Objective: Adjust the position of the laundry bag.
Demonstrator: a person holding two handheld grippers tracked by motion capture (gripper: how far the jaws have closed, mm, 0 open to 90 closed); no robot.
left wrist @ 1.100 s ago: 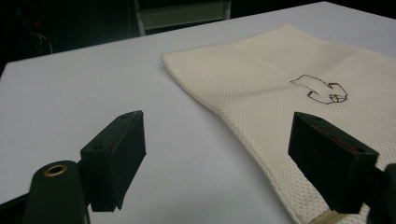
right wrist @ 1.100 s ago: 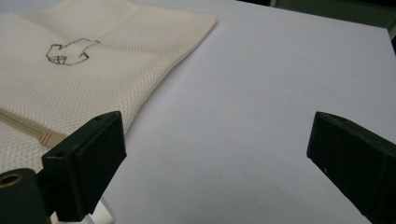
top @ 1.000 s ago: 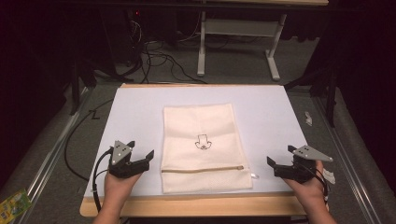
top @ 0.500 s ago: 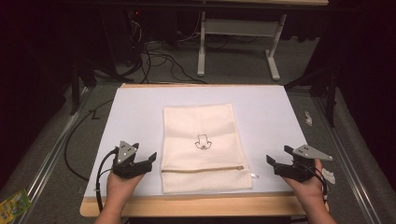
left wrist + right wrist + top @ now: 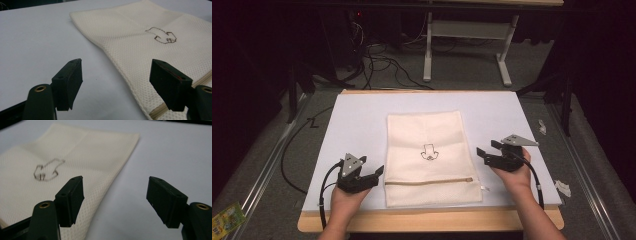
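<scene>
A cream mesh zip bag (image 5: 427,135) lies flat on the white sheet (image 5: 362,120), with a small dark emblem (image 5: 429,151) at its middle and its zipper (image 5: 432,181) near the front edge. My left gripper (image 5: 379,172) is low beside the bag's left edge, open. In the left gripper view (image 5: 116,82) that edge of the bag (image 5: 140,50) runs under the right-hand jaw. My right gripper (image 5: 480,154) points at the bag's right edge, open; in the right gripper view (image 5: 115,200) the bag (image 5: 75,152) passes beneath the left-hand jaw. Both pairs of jaws have just been closing, and neither presses on the bag.
The sheet covers a wooden table (image 5: 427,217). A white zip pull (image 5: 483,188) sticks out at the bag's front right corner. White scraps (image 5: 562,187) lie right of the table and a green packet (image 5: 224,220) at the bottom left. Cables (image 5: 377,55) and desk legs (image 5: 467,35) lie beyond.
My right gripper has moved forward and left, from the table's front right corner to the bag's right edge. The left gripper has stayed by the bag's left edge.
</scene>
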